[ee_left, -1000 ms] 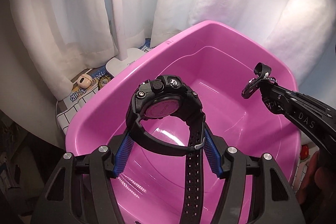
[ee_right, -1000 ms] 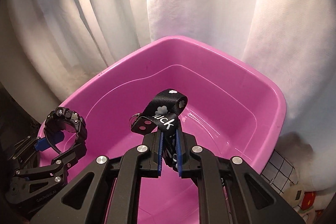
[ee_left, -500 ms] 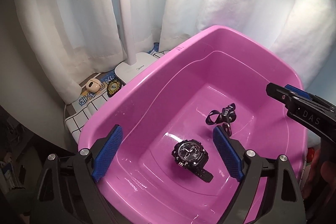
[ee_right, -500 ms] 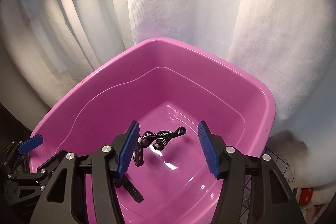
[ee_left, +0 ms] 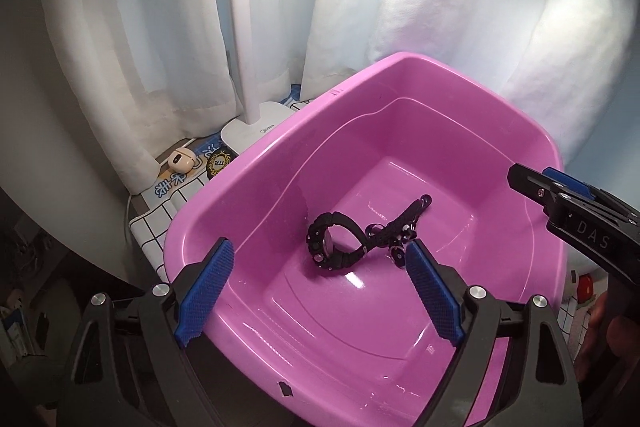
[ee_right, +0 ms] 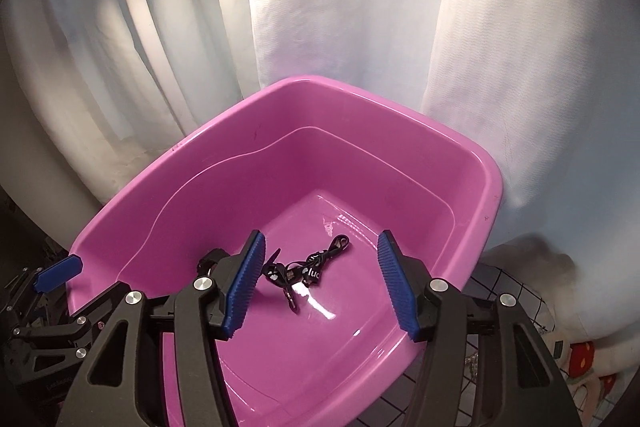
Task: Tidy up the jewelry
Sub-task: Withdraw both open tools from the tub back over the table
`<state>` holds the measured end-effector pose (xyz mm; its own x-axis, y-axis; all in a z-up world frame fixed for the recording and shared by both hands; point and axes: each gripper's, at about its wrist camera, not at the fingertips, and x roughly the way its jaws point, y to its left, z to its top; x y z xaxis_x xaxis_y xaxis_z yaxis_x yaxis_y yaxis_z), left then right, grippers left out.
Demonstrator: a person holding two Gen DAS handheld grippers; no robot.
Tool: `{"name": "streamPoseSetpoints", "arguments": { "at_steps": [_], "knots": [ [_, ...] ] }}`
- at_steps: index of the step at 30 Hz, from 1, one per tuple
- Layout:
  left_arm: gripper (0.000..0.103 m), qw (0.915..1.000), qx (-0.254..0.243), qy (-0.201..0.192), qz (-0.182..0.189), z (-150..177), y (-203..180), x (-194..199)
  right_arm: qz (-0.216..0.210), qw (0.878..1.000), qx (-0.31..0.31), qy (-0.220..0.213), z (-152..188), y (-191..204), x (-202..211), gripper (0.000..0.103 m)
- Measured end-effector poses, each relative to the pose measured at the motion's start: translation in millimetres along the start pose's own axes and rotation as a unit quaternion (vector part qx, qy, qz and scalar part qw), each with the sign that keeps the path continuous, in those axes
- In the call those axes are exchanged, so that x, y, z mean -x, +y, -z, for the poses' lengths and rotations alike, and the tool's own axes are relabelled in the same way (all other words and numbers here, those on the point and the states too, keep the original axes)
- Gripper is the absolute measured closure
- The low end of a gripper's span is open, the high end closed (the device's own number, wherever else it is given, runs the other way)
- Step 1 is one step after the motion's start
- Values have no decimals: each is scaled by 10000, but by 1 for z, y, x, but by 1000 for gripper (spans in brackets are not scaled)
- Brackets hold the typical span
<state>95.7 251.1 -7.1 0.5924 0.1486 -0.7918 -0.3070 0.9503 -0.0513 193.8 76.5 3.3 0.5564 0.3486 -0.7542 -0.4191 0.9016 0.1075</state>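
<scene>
Watch (ee_left: 334,245) and strap (ee_right: 310,265) lie touching mid-floor of pink basin (ee_left: 440,67). Left gripper (ee_left: 316,291) wide, empty. Right gripper (ee_right: 320,281) wide, empty. Both items deposited; further jewelry not visible.

Both wrist views look steeply down along wide-spread blue fingers into the pink tub (ee_left: 400,67) from just above its near rim, facing white curtains (ee_right: 340,27). The left view sits at the tub's left, the right view further right. They share the tub floor.
</scene>
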Motion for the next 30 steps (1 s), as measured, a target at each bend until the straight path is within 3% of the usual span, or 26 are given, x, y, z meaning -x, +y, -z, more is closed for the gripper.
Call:
{"name": "streamPoseSetpoints", "arguments": {
  "at_steps": [9,17,25,30],
  "knots": [
    [16,9993,-287,-50,243,20,-30,27,55,9980,-563,-290,40,-37,54,47],
    [10,9939,-821,-103,736,38,-90,53,716,9878,-1275,-540,118,-109,133,40],
    [7,9821,-1348,-50,1313,70,-151,66,1661,9613,-2132,-533,216,-181,208,33],
    [7,9732,-1671,184,1567,97,-183,58,1949,9413,-2734,-345,271,-208,221,33]
  ]
}}
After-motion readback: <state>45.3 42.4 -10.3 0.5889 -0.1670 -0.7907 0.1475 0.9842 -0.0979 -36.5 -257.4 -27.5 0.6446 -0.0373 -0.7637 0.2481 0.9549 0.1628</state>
